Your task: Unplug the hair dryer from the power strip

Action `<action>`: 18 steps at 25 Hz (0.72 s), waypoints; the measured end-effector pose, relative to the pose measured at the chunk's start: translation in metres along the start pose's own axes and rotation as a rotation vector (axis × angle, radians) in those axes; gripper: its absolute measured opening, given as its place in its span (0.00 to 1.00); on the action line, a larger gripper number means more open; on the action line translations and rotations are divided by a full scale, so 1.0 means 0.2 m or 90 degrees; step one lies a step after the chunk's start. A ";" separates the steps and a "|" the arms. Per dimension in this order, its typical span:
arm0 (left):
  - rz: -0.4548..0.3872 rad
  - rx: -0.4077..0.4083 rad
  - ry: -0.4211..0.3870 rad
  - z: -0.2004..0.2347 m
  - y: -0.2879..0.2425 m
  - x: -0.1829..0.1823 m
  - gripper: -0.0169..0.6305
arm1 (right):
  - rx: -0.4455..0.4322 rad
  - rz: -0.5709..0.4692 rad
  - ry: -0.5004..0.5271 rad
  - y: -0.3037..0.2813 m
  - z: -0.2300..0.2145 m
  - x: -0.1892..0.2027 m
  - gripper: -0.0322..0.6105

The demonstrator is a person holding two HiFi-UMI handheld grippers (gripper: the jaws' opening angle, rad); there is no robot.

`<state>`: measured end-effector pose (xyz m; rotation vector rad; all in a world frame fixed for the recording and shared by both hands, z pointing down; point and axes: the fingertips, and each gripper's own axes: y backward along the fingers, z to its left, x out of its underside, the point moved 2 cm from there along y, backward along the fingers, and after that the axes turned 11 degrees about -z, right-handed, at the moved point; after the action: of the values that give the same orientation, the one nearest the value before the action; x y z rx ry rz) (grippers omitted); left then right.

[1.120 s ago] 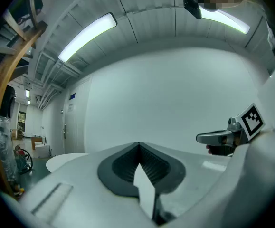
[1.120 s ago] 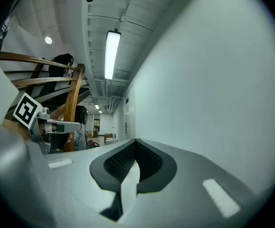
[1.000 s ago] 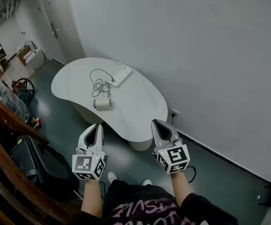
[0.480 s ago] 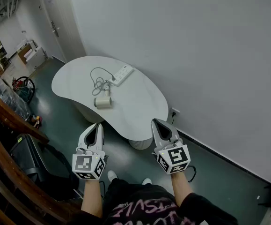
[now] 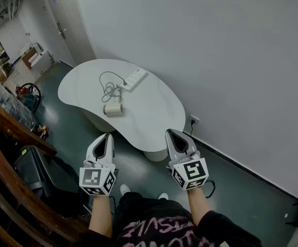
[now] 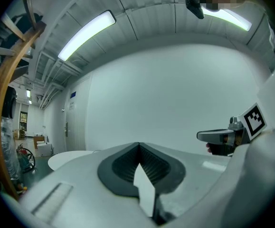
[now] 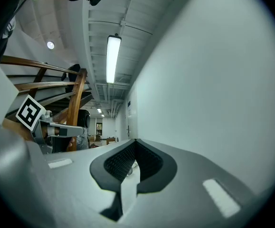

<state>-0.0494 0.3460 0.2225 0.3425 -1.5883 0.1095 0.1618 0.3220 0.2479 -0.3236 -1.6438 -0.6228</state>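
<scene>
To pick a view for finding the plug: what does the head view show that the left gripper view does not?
Only the head view: the dryer, its cord and the strip, all lying on the table. Only the left gripper view: the ceiling lights. Both: the table, the wall, the right claw and the shut left claw.

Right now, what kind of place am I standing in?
Probably a hallway or lobby in an office-like building: a wooden stair railing runs along the left, a door stands at the far end, and long ceiling lights run overhead. A white curved table sits beside the plain wall.
</scene>
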 end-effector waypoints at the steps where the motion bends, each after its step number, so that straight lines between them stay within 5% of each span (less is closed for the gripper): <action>1: 0.001 0.000 -0.002 -0.01 0.00 0.00 0.03 | 0.000 -0.001 -0.003 0.00 -0.01 0.00 0.07; 18: -0.004 0.009 -0.017 -0.01 -0.15 0.03 0.03 | 0.001 -0.014 -0.005 -0.08 -0.11 0.04 0.07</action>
<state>-0.0397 0.3177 0.2251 0.3610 -1.6132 0.1125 0.1695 0.2948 0.2544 -0.3077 -1.6567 -0.6379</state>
